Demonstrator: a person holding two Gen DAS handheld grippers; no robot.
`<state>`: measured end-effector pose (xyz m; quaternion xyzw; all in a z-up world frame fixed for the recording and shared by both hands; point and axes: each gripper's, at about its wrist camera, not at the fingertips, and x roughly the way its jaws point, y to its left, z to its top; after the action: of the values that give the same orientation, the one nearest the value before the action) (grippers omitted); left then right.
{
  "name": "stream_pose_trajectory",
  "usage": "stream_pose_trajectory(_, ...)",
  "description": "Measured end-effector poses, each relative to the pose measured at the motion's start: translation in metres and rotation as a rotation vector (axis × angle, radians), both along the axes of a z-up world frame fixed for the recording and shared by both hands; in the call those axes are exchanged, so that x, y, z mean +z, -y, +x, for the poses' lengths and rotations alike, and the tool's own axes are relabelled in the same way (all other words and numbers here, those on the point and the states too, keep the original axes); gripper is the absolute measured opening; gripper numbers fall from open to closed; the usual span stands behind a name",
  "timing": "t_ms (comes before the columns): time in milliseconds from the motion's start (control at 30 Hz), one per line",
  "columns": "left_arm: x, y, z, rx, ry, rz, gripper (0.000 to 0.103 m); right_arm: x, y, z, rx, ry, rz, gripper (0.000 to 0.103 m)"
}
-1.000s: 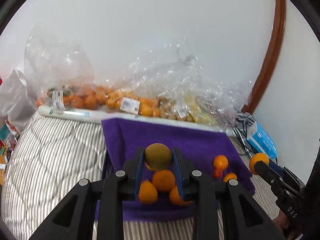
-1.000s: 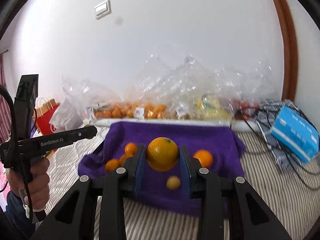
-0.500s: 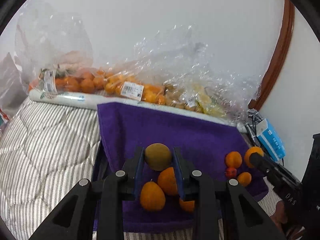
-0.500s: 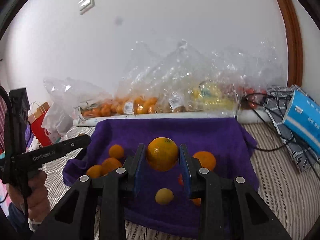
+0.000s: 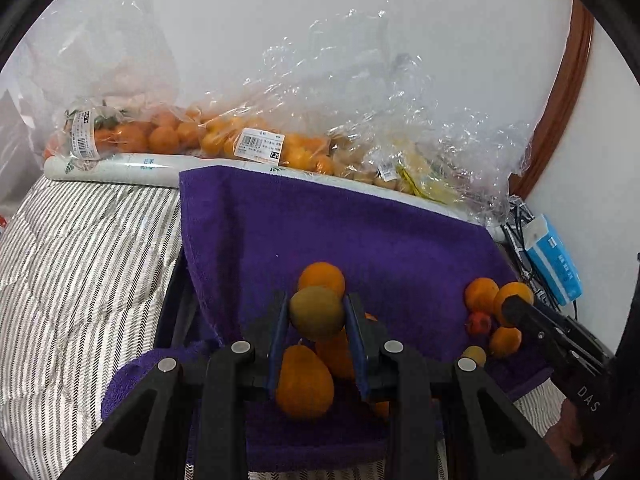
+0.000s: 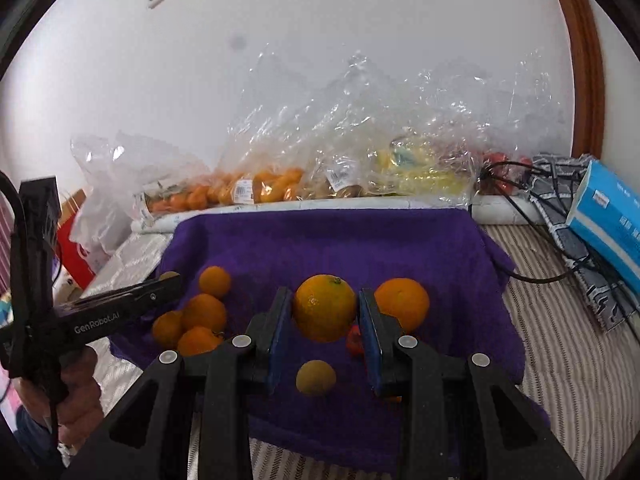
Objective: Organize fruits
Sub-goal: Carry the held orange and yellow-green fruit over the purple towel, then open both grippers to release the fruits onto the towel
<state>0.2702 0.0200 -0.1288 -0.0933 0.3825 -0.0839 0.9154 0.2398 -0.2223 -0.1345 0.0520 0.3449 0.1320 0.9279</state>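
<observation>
Your left gripper (image 5: 317, 318) clamps a round brownish-green fruit (image 5: 317, 313) between its fingertips; your right gripper (image 6: 325, 310) clamps a round orange citrus (image 6: 325, 307), both above the purple towel (image 6: 340, 240).

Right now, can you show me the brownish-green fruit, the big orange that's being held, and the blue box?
brownish-green fruit (image 5: 317, 312), left wrist view, middle of its rounded front.
big orange (image 6: 325, 307), right wrist view, centre of its peel.
blue box (image 6: 612, 216), right wrist view, its broad blue face.
</observation>
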Motion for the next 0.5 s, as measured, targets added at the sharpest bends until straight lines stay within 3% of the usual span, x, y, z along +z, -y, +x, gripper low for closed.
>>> stream_pose_trajectory(500, -0.0035, 0.0009, 0.0016, 0.000, -0.011, 0.003, 0.027, -0.0021, -0.0012, -0.0016, -0.011, -0.005, -0.069, 0.033)
